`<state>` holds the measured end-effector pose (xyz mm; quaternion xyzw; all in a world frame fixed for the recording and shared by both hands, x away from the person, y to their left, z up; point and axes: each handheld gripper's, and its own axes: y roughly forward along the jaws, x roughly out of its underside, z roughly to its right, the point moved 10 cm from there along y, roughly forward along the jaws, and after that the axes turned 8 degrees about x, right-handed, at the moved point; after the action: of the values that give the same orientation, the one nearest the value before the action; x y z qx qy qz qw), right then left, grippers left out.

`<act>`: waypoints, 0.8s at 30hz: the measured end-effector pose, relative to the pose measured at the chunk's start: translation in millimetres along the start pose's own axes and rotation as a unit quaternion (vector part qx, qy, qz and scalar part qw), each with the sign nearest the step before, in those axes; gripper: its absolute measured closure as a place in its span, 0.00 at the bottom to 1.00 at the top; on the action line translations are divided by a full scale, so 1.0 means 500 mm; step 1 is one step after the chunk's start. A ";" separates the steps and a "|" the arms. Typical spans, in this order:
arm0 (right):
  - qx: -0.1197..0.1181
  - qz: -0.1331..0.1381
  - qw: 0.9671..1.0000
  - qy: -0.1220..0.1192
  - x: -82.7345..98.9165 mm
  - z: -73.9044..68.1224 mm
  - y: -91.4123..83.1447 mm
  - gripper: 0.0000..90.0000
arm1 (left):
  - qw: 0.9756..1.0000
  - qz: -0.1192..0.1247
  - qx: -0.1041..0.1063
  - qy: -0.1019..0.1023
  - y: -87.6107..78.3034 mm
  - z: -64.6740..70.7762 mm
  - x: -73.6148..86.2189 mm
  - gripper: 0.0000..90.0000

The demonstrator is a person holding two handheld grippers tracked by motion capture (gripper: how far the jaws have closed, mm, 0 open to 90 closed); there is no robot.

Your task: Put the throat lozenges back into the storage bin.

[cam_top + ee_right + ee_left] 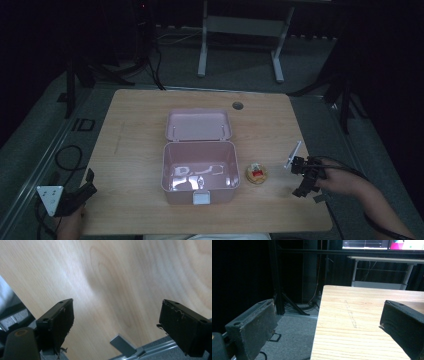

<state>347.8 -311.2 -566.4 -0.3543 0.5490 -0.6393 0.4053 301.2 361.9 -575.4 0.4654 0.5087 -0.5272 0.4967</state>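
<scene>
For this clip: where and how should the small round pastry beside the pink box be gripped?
Take the pastry across its round rim, probably coming from above with the right gripper, which is open and nearest. It lies flat on the table with a red topping in the middle, and the box wall stands close on its left, so a side approach looks cramped.

**Background only**
Wooden table [140,150] with a round cable hole [238,105] at its far edge; grey floor [240,65] around it, white desk frame [240,30] behind, dark stands and cables at left, lit monitors [384,244] in left gripper view
</scene>
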 end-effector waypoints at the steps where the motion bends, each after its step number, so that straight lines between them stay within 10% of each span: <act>1: 0.002 0.000 1.000 -0.001 -0.008 0.005 -0.002 0.14 | 1.000 0.000 0.000 0.000 0.000 0.000 0.000 0.01; 24: 0.014 0.000 0.999 -0.031 -0.131 0.028 -0.010 0.13 | 1.000 0.000 0.003 0.000 0.001 0.001 0.000 0.01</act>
<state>387.3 -257.1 -559.8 -0.3688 0.5272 -0.6354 0.4270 301.6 361.3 -575.4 0.4668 0.5075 -0.5288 0.4949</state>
